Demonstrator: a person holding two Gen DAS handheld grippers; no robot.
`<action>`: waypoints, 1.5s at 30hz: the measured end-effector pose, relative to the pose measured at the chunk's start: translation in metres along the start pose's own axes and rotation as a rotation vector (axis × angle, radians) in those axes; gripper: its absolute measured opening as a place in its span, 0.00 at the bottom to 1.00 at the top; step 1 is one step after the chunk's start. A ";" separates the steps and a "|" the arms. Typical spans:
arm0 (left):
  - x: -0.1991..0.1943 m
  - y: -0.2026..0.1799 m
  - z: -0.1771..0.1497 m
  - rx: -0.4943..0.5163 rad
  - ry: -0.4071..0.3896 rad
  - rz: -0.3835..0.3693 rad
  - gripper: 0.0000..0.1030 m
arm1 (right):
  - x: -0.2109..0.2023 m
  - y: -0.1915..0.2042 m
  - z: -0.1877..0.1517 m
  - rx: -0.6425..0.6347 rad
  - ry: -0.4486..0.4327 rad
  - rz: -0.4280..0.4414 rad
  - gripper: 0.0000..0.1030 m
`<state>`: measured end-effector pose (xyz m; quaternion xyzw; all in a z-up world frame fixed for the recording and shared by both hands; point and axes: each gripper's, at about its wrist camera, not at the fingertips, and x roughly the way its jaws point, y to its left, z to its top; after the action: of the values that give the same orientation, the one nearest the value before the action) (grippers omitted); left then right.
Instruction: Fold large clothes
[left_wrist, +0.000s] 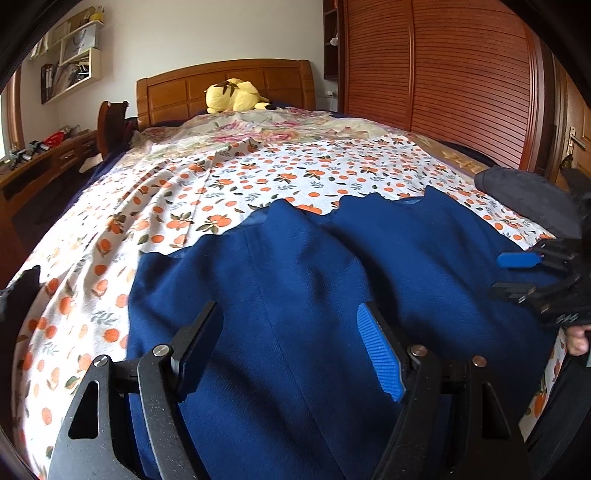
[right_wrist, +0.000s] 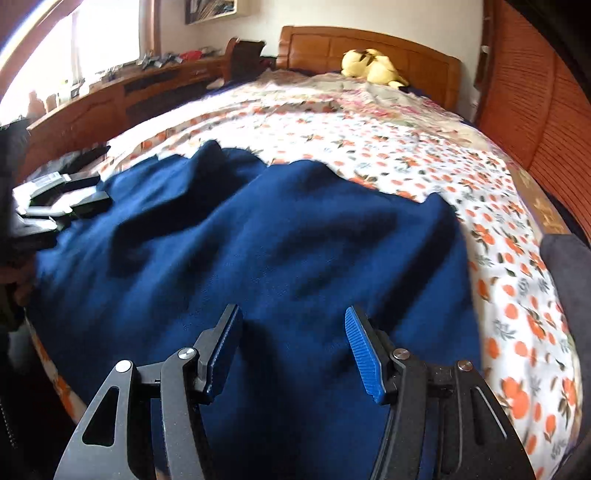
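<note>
A large dark blue garment (left_wrist: 295, 266) lies spread and rumpled across the near end of the bed, on a sheet printed with oranges (left_wrist: 258, 173). My left gripper (left_wrist: 287, 308) hovers over its near part, open, its fingers apart with only the cloth lying below them. At the right edge of the left wrist view my right gripper (left_wrist: 513, 275) reaches in over the garment's right side. The right wrist view shows the same blue garment (right_wrist: 277, 240) beneath the open right gripper (right_wrist: 291, 311), nothing pinched. The left gripper (right_wrist: 92, 192) shows at that view's left edge.
A yellow plush toy (left_wrist: 236, 96) rests against the wooden headboard (left_wrist: 221, 85). A slatted wooden wardrobe (left_wrist: 443, 74) lines the bed's right side and a wooden desk (right_wrist: 110, 96) with clutter its left. A dark grey cloth (left_wrist: 524, 192) lies at the bed's right edge.
</note>
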<state>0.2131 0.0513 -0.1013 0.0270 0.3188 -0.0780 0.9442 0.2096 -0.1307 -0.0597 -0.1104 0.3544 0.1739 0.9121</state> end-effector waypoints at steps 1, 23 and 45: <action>-0.006 0.000 -0.001 -0.001 -0.003 0.009 0.74 | 0.004 -0.003 -0.003 0.006 -0.005 0.011 0.58; -0.103 0.034 -0.074 -0.172 0.084 0.170 0.56 | -0.011 -0.002 -0.010 -0.045 -0.027 0.012 0.59; -0.094 0.045 -0.120 -0.309 0.194 0.130 0.56 | -0.029 -0.001 -0.022 -0.053 -0.069 0.059 0.59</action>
<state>0.0753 0.1198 -0.1395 -0.0902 0.4140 0.0360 0.9051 0.1765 -0.1453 -0.0558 -0.1178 0.3211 0.2139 0.9150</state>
